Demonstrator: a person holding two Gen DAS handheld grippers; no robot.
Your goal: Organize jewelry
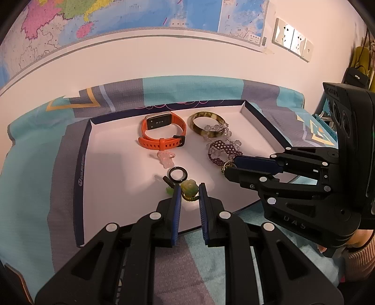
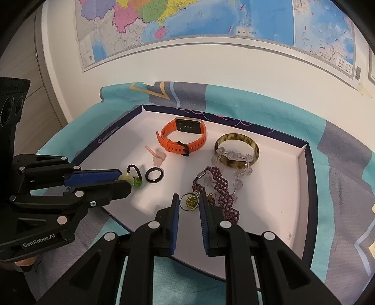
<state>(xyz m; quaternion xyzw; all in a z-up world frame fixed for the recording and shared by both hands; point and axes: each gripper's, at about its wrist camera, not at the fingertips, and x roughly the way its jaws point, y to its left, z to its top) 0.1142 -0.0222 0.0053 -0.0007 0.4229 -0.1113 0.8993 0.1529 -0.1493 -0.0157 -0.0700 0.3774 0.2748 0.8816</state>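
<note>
A white tray with a navy rim holds the jewelry. My left gripper is shut on a pale green carved bead on a dark cord, low over the tray's near part. My right gripper is shut on a gold ring charm with a green centre, next to the purple beaded bracelet. Also in the tray lie a black ring, an orange watch and a pink charm.
At the tray's far right a mottled amber bangle lies under a clear bead bracelet. The tray sits on a teal and grey cloth against a wall with a map. Handbags hang far right.
</note>
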